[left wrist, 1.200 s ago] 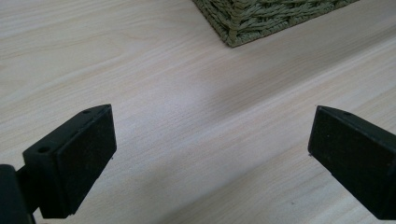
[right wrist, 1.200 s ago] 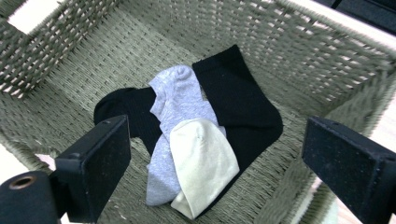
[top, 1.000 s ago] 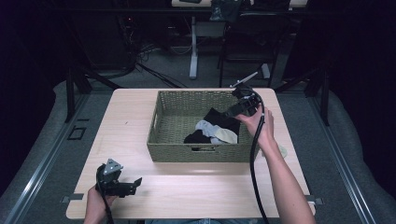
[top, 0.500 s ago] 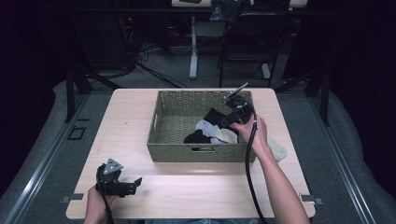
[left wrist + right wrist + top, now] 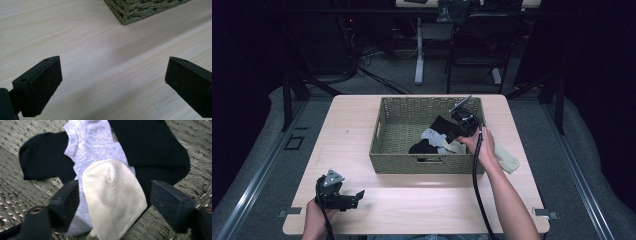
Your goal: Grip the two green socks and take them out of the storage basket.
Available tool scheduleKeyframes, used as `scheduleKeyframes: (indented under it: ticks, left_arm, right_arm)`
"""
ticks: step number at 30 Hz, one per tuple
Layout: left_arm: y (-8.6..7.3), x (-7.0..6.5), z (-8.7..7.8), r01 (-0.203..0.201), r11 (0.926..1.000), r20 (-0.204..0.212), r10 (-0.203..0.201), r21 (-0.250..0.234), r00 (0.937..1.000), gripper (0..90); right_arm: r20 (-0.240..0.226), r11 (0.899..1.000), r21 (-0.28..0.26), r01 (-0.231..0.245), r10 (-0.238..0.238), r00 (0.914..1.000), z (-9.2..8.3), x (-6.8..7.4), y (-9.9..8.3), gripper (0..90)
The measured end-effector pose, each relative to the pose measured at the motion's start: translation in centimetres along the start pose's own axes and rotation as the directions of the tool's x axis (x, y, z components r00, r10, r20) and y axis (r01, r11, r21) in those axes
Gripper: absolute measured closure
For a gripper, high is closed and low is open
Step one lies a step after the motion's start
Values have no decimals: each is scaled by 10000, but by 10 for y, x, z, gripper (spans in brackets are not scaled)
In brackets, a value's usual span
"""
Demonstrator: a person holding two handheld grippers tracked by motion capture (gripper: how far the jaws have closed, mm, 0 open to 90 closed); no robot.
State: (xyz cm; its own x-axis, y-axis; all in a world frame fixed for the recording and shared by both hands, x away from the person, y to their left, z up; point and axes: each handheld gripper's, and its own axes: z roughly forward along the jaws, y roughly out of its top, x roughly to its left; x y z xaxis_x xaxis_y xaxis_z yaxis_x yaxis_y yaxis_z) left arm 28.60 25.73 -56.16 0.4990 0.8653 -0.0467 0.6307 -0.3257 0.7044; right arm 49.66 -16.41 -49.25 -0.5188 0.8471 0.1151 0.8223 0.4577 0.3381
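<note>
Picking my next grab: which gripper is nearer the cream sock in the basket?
Right. The right gripper has its fingers either side of the cream sock; the left gripper rests on the table, outside the basket.

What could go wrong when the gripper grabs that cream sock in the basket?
The right gripper has been closing around the cream sock, which lies on the grey sock, so it might pinch both. The left pad sits on the grey one. The pile lies flat on the basket floor, so the jaws may catch the weave.
</note>
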Motion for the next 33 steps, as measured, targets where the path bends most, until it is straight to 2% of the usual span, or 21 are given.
scheduleKeyframes:
  ticks: [1,2,3,4,5,9,12,13,16,20,29,33]
  left_arm:
    - [0,0,0,1,10000,-14,-1,-17,10000,11]
    - [0,0,0,-5,10000,-13,5,-21,10000,11]
    - [0,0,0,-38,10000,-12,38,-16,10000,11]
    - [0,0,0,-17,10000,-18,17,-23,10000,11]
    - [0,0,0,-36,10000,-17,36,-18,10000,11]
    - [0,0,0,-18,10000,-31,18,-12,10000,11]
    - [0,0,0,-7,10000,-43,6,-54,10000,11]
    - [-1,0,0,-14,10000,-43,13,-54,10000,11]
    - [0,0,-1,-4,10000,-33,4,-17,10000,11]
    - [0,0,-1,-19,10000,-48,19,-18,10000,11]
    - [0,-1,0,-14,10000,-28,14,-62,10000,12]
    - [0,-1,-1,2,10000,-34,-2,-74,10000,12]
  right_arm:
    - [41,9996,252,109,-110,9999,1,-1,1,276]
    - [71,9998,197,27,-28,10000,4,0,2,284]
    - [70,9992,388,81,-84,9999,5,-1,3,301]
    - [71,9996,289,-77,75,9999,8,-1,3,317]
    - [18,9984,557,45,-46,10000,9,-3,4,330]
    - [-40,9975,700,-75,78,10000,16,-3,6,438]
    - [-70,9947,1024,65,-58,10000,18,-4,8,618]
    - [-88,9949,1005,-97,106,9999,19,-3,8,695]
    - [-62,9940,1093,-43,50,10000,16,-4,8,843]
    - [62,9971,758,-110,105,9999,6,-2,7,867]
    - [110,9999,-102,-43,44,9999,-40,-3,8,868]
    - [148,10000,-88,28,-27,9999,-52,-2,9,869]
